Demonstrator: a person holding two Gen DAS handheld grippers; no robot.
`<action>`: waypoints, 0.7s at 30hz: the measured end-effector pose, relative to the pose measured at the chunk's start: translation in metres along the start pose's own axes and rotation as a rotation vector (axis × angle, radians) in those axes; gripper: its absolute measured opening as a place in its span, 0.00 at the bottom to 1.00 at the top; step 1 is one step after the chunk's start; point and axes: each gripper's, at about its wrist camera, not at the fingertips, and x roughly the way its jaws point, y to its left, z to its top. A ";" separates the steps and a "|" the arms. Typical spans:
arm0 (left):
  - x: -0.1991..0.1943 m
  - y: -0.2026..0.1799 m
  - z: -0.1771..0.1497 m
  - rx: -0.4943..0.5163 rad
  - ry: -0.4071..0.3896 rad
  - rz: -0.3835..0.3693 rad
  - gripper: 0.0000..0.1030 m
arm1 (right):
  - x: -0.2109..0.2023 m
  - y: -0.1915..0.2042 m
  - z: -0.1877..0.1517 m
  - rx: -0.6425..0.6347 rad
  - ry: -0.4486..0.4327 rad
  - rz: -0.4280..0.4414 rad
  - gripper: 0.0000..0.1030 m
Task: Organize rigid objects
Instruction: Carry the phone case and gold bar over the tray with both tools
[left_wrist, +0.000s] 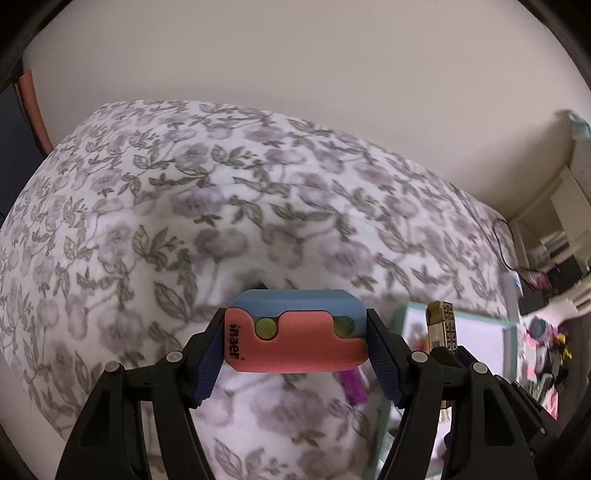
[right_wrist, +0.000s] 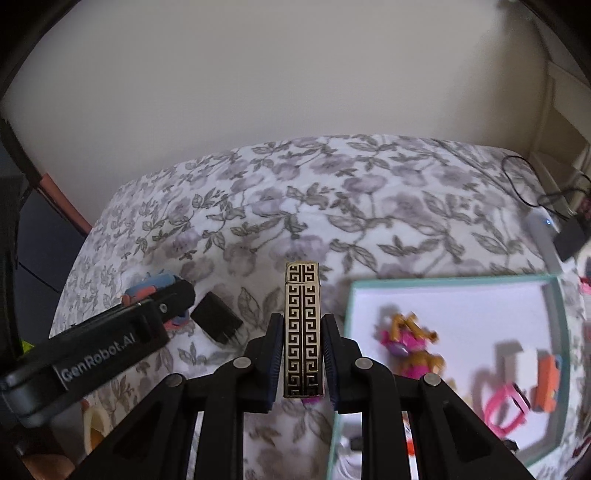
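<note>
My left gripper (left_wrist: 295, 341) is shut on a red-and-blue plastic block (left_wrist: 295, 332) with green dots, held above the flowered bedspread (left_wrist: 184, 206). My right gripper (right_wrist: 303, 347) is shut on a narrow gold-and-black lighter (right_wrist: 303, 332) with a key pattern, standing upright between the pads. In the left wrist view that lighter (left_wrist: 441, 326) shows at the right, beside my left fingers. In the right wrist view the left gripper (right_wrist: 110, 332) lies at the left with the block (right_wrist: 147, 288) peeking past it.
A teal-rimmed box (right_wrist: 557, 332) with a white floor lies on the bed at the right, holding a pink toy figure (right_wrist: 406, 343), a pink ring and an orange piece. A black plug adapter (right_wrist: 216, 321) lies on the bedspread (right_wrist: 332, 206). Cables and a charger sit far right.
</note>
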 end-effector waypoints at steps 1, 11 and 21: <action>-0.002 -0.005 -0.005 0.005 0.001 -0.005 0.70 | -0.004 -0.005 -0.003 0.008 0.000 -0.004 0.21; -0.004 -0.047 -0.042 0.081 0.032 -0.045 0.70 | -0.032 -0.062 -0.036 0.117 0.023 -0.068 0.21; 0.005 -0.080 -0.060 0.150 0.095 -0.095 0.70 | -0.041 -0.116 -0.051 0.223 0.051 -0.133 0.21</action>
